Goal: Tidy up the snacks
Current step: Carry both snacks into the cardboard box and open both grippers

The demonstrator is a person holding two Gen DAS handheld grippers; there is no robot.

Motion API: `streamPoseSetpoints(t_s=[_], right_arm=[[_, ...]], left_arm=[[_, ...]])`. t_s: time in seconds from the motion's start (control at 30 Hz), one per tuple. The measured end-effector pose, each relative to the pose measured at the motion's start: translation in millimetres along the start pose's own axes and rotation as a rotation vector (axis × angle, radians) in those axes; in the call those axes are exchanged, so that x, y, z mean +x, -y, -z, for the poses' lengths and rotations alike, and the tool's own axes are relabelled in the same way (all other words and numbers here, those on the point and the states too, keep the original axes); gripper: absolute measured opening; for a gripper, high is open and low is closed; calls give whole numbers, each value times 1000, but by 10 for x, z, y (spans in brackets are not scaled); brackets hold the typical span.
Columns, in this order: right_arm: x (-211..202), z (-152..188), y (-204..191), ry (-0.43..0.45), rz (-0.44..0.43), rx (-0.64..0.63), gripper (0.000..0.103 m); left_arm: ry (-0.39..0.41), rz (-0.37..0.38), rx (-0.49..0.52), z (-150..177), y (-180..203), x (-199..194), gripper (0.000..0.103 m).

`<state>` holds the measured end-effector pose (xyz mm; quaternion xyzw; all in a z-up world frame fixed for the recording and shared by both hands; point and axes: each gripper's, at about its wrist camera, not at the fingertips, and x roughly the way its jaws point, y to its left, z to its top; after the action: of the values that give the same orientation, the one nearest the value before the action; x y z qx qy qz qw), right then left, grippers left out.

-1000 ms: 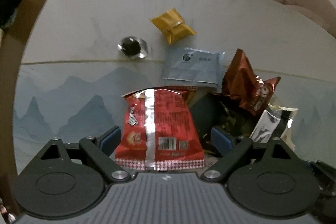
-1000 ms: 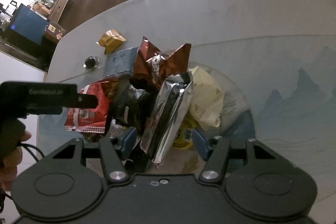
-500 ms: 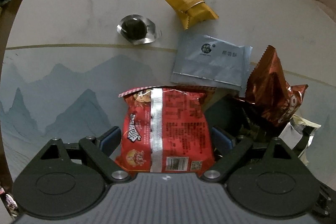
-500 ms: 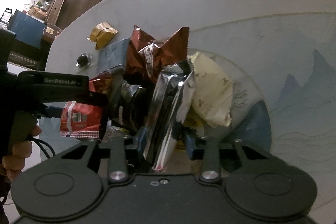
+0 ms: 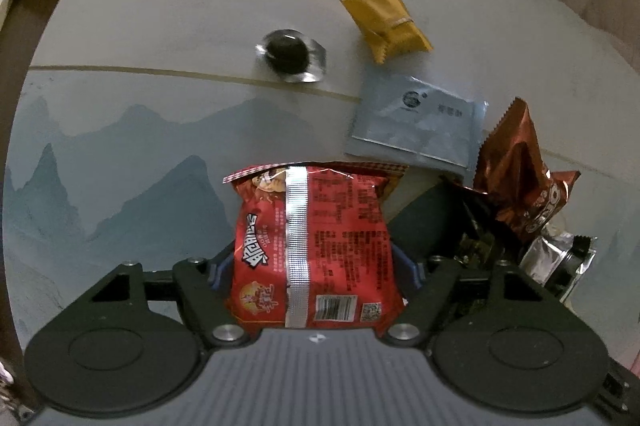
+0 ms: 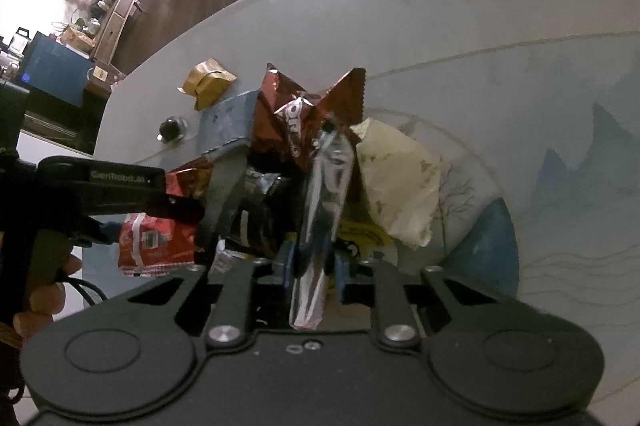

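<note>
Currently the pale table point(image 5: 168, 6) carries a snack heap at its near right. Left gripper point(image 5: 312, 266) is closing around the red packet point(image 5: 312, 238), pads touching its sides. Right gripper point(image 6: 312, 266) pinches 1 upright silver packet point(image 6: 326, 194).

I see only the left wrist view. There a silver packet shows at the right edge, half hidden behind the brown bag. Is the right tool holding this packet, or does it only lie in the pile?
Observer: It is held. In the right wrist view the right tool is shut on the lower end of the silver packet.
Operator: Thank you. What is on the side of that packet that I cannot see?
Observer: A crumpled cream packet lies just right of it on the table. The left wrist view does not show it.
</note>
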<state>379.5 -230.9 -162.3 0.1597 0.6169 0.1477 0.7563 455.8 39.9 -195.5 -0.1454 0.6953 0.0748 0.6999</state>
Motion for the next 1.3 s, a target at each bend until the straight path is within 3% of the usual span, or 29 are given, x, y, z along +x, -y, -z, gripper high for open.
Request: streamPoseSetpoints(t_s=[0.2, 0.53, 0.9, 1.3], right_arm=[[-151, 52, -45, 23, -3, -7, 17], [-693, 233, -214, 95, -41, -53, 17], [-1218, 743, -403, 134, -61, -128, 17], [-1481, 1466, -588, 126, -46, -198, 17]], left_arm=[[42, 51, -31, 133, -128, -210, 75], [147, 118, -16, 451, -206, -882, 75], [239, 142, 79, 1202, -159, -1470, 75], [228, 149, 199, 2178, -164, -1661, 75]])
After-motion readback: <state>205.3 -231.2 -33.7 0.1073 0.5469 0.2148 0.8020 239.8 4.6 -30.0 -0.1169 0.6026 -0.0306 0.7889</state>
